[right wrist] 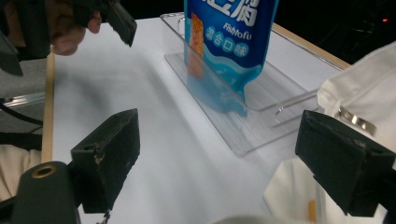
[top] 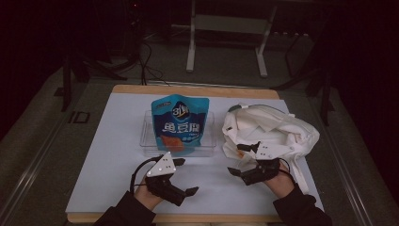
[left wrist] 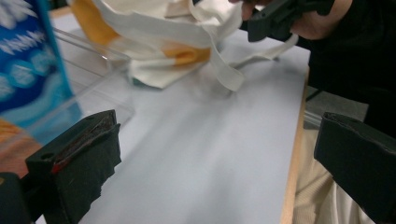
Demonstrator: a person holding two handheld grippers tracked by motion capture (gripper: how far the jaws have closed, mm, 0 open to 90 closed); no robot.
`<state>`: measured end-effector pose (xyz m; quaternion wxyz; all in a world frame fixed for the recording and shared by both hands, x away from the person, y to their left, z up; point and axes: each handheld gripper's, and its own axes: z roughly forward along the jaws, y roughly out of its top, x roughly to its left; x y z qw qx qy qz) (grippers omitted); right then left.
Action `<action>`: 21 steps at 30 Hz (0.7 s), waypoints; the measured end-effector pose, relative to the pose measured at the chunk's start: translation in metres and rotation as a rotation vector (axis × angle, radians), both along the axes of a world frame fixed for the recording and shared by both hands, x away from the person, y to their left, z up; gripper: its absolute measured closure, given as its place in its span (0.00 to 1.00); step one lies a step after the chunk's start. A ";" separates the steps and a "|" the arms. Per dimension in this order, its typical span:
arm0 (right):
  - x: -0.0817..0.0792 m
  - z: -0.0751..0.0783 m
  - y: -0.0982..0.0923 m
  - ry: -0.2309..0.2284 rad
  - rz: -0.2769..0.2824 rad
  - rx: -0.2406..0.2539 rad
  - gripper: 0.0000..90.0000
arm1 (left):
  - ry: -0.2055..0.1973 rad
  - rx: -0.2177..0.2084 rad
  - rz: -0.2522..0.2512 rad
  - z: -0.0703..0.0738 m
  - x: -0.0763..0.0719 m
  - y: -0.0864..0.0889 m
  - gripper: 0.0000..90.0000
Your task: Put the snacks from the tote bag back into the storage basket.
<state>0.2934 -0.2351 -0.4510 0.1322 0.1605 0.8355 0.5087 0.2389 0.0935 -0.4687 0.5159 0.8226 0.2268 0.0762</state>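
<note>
**Grippers apart and empty over white table surface**

Fingers of the left gripper (top: 184,176) stand spread wide with nothing between them; its own view shows bare white table (left wrist: 196,154) in the gap. Fingers of the right gripper (top: 239,160) are likewise spread and empty, set at the near edge of the cloth bag (top: 268,127).

Labelling: the blue snack pouch (top: 179,123) carries large Chinese characters on its front. The right gripper view reads "Fishtofu" in white on the pouch (right wrist: 229,42), with smaller characters beneath and an orange product picture on the side. No other writing is legible.

Surroundings: the pouch stands upright in a clear plastic tray (top: 147,136) at the table's centre, ahead of the left gripper. The white cloth bag lies crumpled to the right of the tray, close beside it; its straps trail toward the table's near edge. A metal frame (top: 226,28) stands on the floor beyond the table.

View differences: the left gripper view shows orange-yellow patches on the bag (left wrist: 187,53) and a strap (left wrist: 224,70) lying on the table. The right gripper view shows a metal clip (right wrist: 357,120) on the bag.
</note>
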 end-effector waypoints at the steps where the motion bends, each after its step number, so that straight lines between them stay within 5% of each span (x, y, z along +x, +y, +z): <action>1: -0.001 -0.001 -0.001 0.002 -0.002 0.001 0.16 | 0.004 0.017 -0.003 -0.003 0.000 -0.002 0.01; 6: -0.007 -0.009 -0.005 0.015 -0.006 -0.016 0.16 | 0.011 0.024 -0.018 -0.007 0.000 -0.007 0.01; 13: -0.014 -0.018 -0.010 -0.025 -0.036 -0.082 0.16 | 0.011 0.028 -0.033 -0.014 -0.003 -0.009 0.01; 21: -0.018 -0.025 -0.023 -0.027 -0.081 -0.061 0.16 | 0.007 0.076 -0.055 -0.023 -0.004 -0.013 0.01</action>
